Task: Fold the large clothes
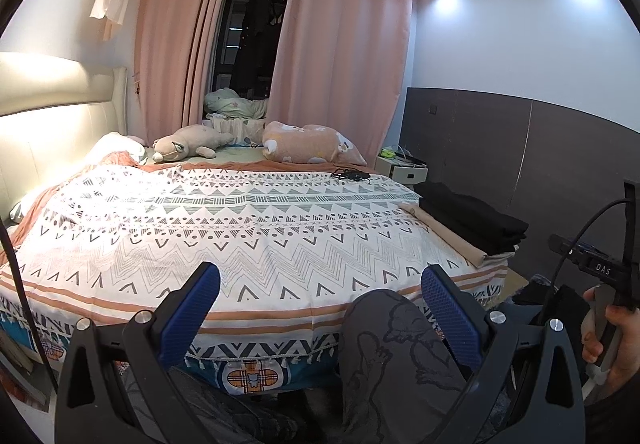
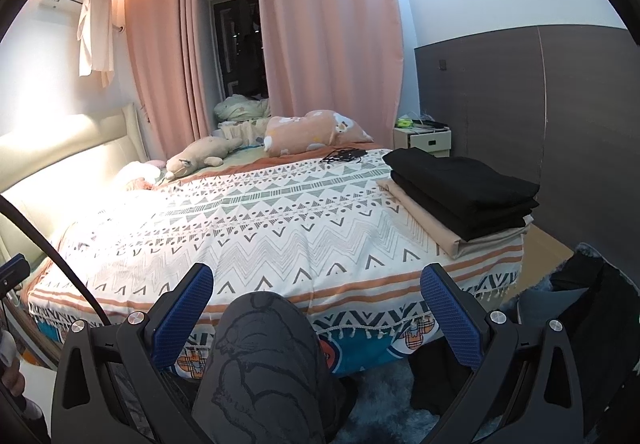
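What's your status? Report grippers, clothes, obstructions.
Left gripper open, empty. Right gripper open, empty. Folded clothes stacked at bed corner. Knee between right fingers.

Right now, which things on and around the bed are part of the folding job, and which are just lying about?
Job:
- stack of folded black clothes
- folded beige cloth under that stack
- dark clothes heap on the floor, probably next
- left tongs and right tongs, both open

Lying about:
- plush toy
- pink pillow
- black cable
- nightstand
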Available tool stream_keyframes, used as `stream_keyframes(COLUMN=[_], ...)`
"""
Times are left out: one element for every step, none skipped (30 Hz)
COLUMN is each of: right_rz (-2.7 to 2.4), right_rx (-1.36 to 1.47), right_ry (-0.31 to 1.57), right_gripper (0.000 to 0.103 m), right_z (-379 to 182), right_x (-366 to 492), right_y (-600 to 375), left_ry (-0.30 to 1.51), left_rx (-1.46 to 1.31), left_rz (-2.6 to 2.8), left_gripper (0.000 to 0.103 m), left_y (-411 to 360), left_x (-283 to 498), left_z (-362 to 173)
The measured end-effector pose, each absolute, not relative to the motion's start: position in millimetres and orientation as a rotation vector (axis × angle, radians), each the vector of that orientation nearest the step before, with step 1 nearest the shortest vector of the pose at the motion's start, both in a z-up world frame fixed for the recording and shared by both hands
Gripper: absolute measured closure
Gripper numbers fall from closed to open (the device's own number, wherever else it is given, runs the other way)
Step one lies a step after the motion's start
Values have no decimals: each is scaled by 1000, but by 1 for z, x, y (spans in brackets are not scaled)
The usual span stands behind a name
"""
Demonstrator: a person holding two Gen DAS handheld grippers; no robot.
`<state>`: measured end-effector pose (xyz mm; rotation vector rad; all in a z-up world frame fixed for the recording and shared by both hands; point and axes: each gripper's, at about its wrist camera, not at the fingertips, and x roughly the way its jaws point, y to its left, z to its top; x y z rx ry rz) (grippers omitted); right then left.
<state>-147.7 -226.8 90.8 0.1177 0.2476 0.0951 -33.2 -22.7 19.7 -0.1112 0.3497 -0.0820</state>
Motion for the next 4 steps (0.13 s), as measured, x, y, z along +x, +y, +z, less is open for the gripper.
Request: stream_keyframes(right_rz=[97, 98, 100, 103], right_rx=[116, 115, 113, 111], right_ry=[246, 245, 242, 240], right_gripper=[0, 0, 0, 0], right_z=[91, 91, 91, 92], right_x=[-148, -149, -150, -151], right_y=[-227, -226, -226, -225], left_ry=[347, 344, 340, 337], left_rx=[-112, -112, -110, -109], left_rz=[-79, -75, -69, -65], left_gripper=[0, 0, 0, 0], left_y=[-22, -22, -22, -22], left_x=[-35, -38, -41, -44], left_z=[20, 19, 19, 19])
